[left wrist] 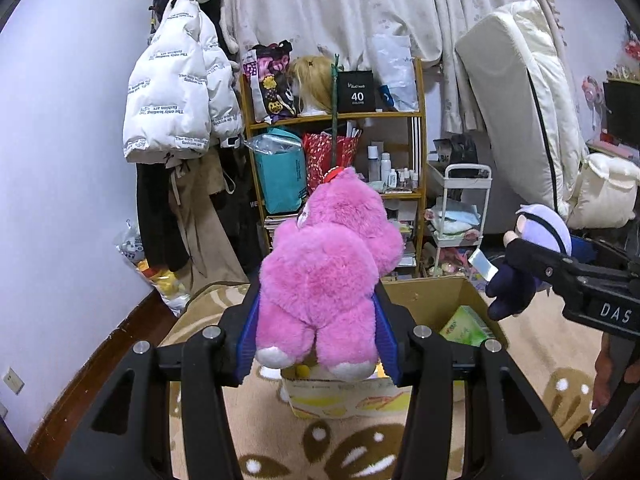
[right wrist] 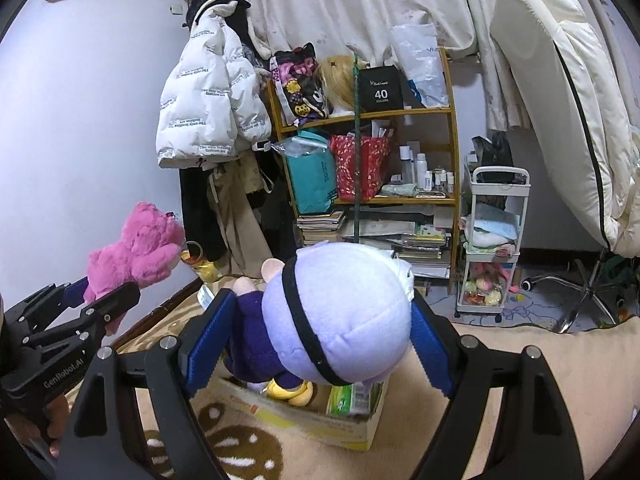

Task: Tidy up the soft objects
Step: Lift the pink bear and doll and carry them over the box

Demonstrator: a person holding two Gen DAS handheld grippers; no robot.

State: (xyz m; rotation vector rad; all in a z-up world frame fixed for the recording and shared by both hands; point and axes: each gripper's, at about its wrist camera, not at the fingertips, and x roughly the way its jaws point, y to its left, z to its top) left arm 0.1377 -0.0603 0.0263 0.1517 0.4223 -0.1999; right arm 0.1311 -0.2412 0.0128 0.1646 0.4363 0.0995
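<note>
My left gripper (left wrist: 316,320) is shut on a pink plush bear (left wrist: 324,272) and holds it in the air above an open cardboard box (left wrist: 424,296). The bear also shows in the right wrist view (right wrist: 136,252), held by the left gripper (right wrist: 104,300). My right gripper (right wrist: 320,332) is shut on a plush doll (right wrist: 336,312) with a lavender head, black band and dark purple body, above the same box (right wrist: 320,420). That doll shows at the right of the left wrist view (left wrist: 532,248). A yellow plush (right wrist: 292,394) and a green pack (right wrist: 348,398) lie in the box.
The box stands on a beige rug with brown flower print (left wrist: 320,440). Behind it is a cluttered wooden shelf (left wrist: 340,116), hanging coats (left wrist: 180,92), a white trolley (right wrist: 492,240) with soft toys, an upright mattress (right wrist: 568,100) and a chair base (right wrist: 588,296).
</note>
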